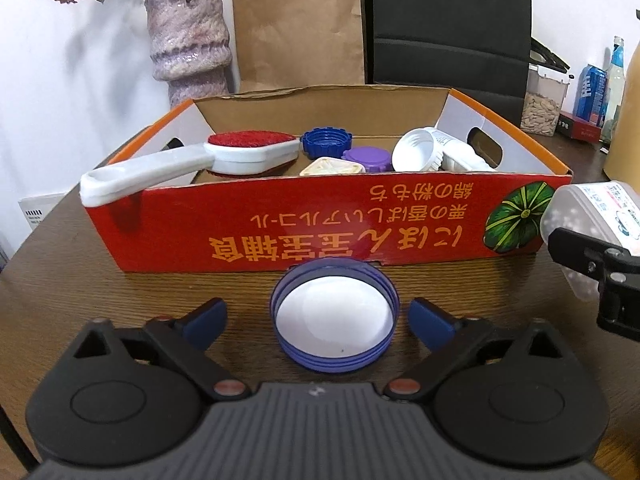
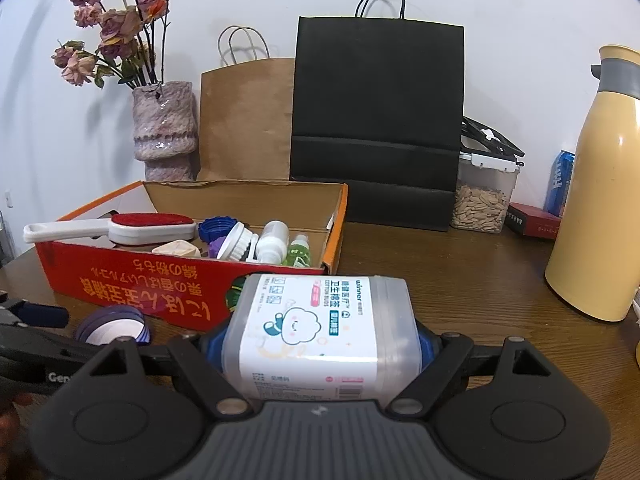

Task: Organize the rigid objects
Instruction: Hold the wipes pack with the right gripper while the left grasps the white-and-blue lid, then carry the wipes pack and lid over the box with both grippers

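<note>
Worktop (image 1: pixel 100 276) of dark wood carrying a red cardboard box (image 1: pixel 320 224); both grippers sit near its front wall.

Box holds a white lint brush (image 1: pixel 248 152) with a red pad at the left, its handle resting over the box's left front corner; further right lie a blue cap (image 1: pixel 326 140), a purple cap (image 1: pixel 366 158) and white bottles (image 2: pixel 272 242); right gripper (image 2: pixel 320 344) has its fingers clamped on a clear cotton-bud box (image 2: pixel 320 332), held just in front of the box's right end; left gripper (image 1: pixel 318 314) has its fingers spread wide, either side of a blue lid (image 1: pixel 334 316) lying open side up on the worktop, touching neither.
</note>
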